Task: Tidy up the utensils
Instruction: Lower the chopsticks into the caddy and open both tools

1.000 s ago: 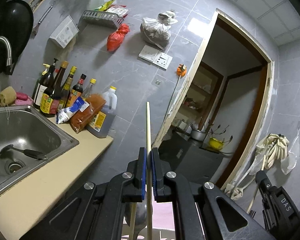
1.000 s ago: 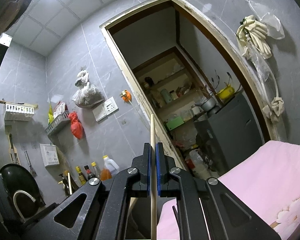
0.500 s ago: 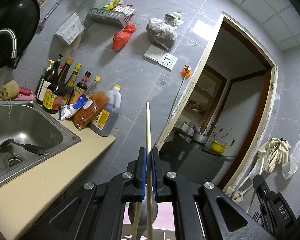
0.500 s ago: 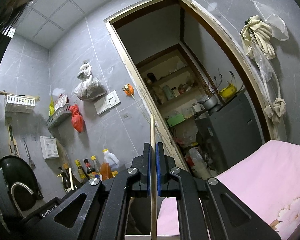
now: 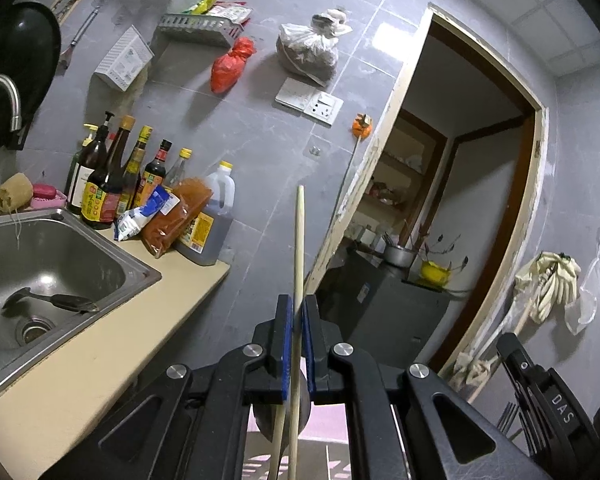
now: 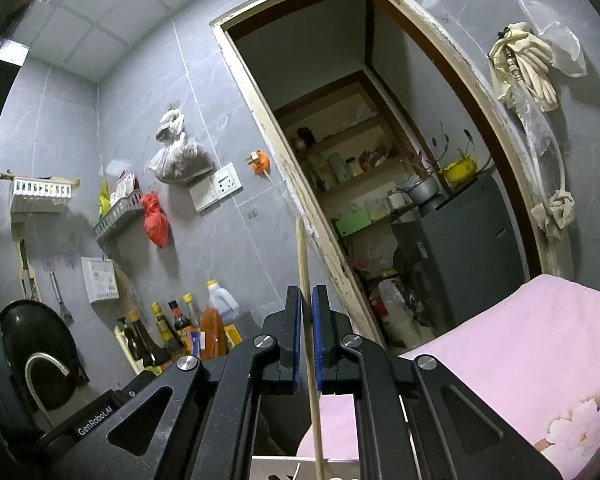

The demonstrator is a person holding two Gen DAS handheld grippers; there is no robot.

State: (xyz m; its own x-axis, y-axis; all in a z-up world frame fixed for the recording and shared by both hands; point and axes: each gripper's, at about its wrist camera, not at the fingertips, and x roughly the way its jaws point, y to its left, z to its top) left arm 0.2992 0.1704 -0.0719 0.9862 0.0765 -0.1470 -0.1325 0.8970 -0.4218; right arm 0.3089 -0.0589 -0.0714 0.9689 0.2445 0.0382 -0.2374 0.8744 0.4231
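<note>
My left gripper (image 5: 296,300) is shut on a pale wooden chopstick (image 5: 299,240) that stands upright between its blue pads. Below the jaws in that view a second chopstick (image 5: 278,440) and a dark spoon bowl (image 5: 262,424) show. My right gripper (image 6: 307,292) is likewise shut on an upright wooden chopstick (image 6: 302,256), whose lower end runs down toward a white rim (image 6: 284,462) at the bottom edge. The right gripper's black body (image 5: 548,404) shows at the lower right of the left wrist view, with fork tines (image 5: 508,420) beside it.
A steel sink (image 5: 132,280) with a black spatula (image 5: 52,300) in it sits left, set in a beige counter (image 5: 100,360). Sauce bottles (image 5: 108,184) and packets line the wall. An open doorway (image 6: 380,160) lies ahead. A pink cloth (image 6: 520,360) lies to the right.
The right wrist view has tipped slightly, so the wall shifted upward and a white rim came into sight at the bottom. Both chopsticks stay clamped, and the left view is nearly unchanged.
</note>
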